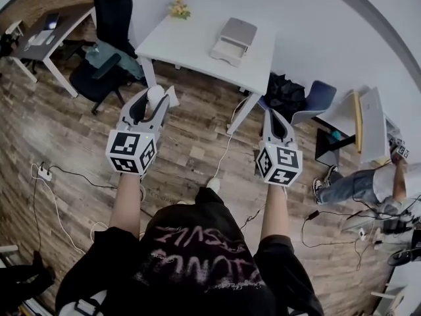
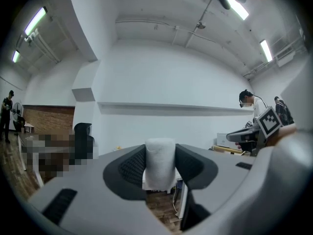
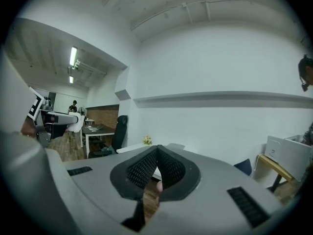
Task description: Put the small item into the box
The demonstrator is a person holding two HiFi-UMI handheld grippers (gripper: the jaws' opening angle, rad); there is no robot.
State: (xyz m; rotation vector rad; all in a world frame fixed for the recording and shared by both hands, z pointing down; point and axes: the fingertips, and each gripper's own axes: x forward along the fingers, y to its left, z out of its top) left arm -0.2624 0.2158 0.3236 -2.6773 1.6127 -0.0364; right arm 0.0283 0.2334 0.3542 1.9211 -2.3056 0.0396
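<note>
Held: my left gripper (image 1: 155, 99) clamps the small white foam-like cylinder (image 2: 160, 163) across its middle, in the air short of the white counter (image 1: 191, 45) | Feel: I judge it light, soft, crushable, so a gentle mid-body hold suits | Right gripper (image 3: 157, 150): pinched together, empty | Target: pale flat box (image 1: 233, 41) on the counter

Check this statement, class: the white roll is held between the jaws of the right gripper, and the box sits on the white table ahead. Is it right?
No. The white roll is held between the jaws of the left gripper, not the right gripper, as the left gripper view shows. The box does sit on the white table ahead.
</note>
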